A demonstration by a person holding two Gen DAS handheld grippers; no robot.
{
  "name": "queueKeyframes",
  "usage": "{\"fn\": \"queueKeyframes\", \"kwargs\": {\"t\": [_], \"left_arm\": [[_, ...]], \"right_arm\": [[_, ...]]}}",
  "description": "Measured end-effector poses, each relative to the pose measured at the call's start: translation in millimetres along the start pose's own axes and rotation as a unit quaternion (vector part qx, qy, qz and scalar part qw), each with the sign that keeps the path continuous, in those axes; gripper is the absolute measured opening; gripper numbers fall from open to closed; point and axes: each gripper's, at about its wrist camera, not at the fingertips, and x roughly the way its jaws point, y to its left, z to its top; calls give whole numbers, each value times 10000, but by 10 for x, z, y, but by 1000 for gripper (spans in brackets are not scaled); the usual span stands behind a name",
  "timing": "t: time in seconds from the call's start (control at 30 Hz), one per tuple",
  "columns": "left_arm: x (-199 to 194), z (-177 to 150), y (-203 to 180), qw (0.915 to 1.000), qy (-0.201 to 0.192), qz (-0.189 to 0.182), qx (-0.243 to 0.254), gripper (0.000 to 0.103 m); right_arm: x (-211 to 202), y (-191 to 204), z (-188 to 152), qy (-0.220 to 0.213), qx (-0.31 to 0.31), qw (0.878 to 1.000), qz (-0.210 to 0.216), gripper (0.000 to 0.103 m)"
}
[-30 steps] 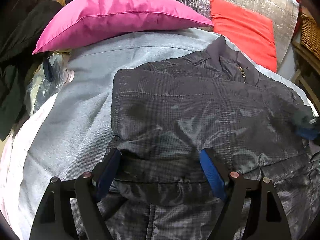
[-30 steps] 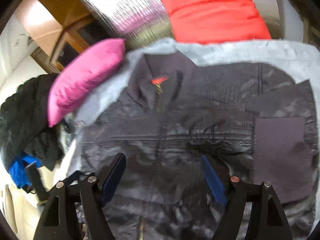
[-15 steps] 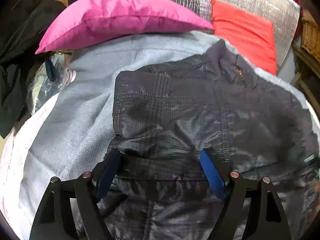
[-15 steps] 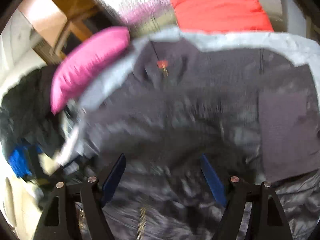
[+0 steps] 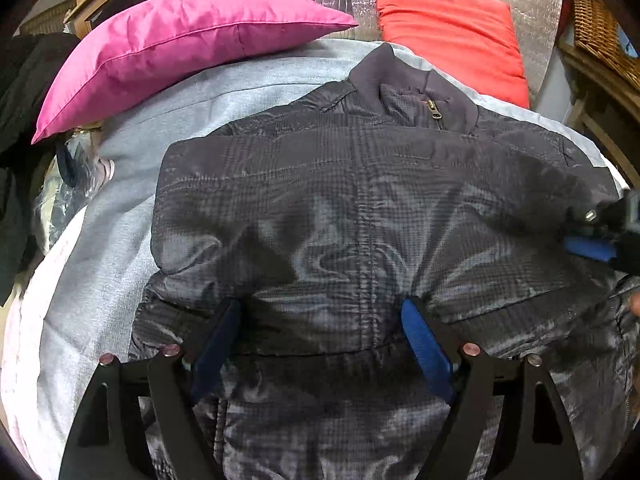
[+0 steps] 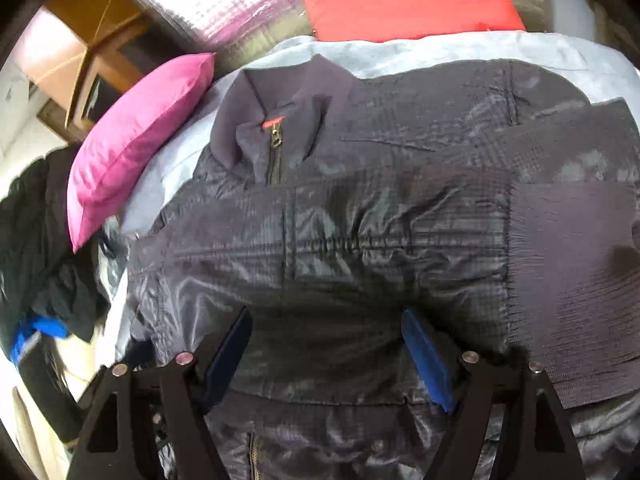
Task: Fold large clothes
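At nine o'clock in the left wrist view a pink pillow (image 5: 176,44) rests on the grey sheet (image 5: 104,264). The dark jacket (image 5: 360,208) lies front up on the sheet, filling the centre, collar (image 5: 412,92) at twelve o'clock, zip closed. The left gripper (image 5: 322,344) sits over the lower body of the jacket at six o'clock, jaws spread wide, nothing between them. A red cushion (image 5: 452,28) stands at one o'clock. The right gripper (image 6: 326,356) likewise hangs over the jacket with its jaws apart and empty; in its view a sleeve lies folded across the chest, its ribbed cuff (image 6: 572,280) at three o'clock.

The shell looks thin, glossy and padded: likely light, soft and slippery, and apt to spring back from a fold. The hem corners look the best hold, pinching both layers, since the cloth there is doubled and less likely to slide.
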Motion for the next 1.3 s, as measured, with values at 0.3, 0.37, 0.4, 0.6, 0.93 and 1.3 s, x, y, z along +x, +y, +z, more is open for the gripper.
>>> {"fn": "queueKeyframes", "kwargs": {"t": [0.3, 0.37, 0.4, 0.6, 0.93, 1.3], "left_arm": [[23, -14, -9, 10000, -1, 28, 31, 85], [32, -15, -16, 10000, -10, 45, 61, 85], [40, -16, -13, 10000, -14, 44, 59, 85], [63, -18, -5, 10000, -18, 64, 58, 88], [-6, 21, 46, 9998, 55, 14, -165, 90], [-21, 42, 0, 9997, 194, 59, -149, 91]], "right_arm": [[-78, -75, 81, -102, 117, 9998, -112, 80], [-13, -146, 51, -50, 215, 9998, -17, 80], [-58, -116, 52, -93, 213, 9997, -27, 80], [-361, -19, -57, -339, 127, 9992, 180, 80], [-386, 8, -259, -250, 15, 9996, 103, 80], [-262, -3, -432, -63, -254, 9995, 152, 80]]}}
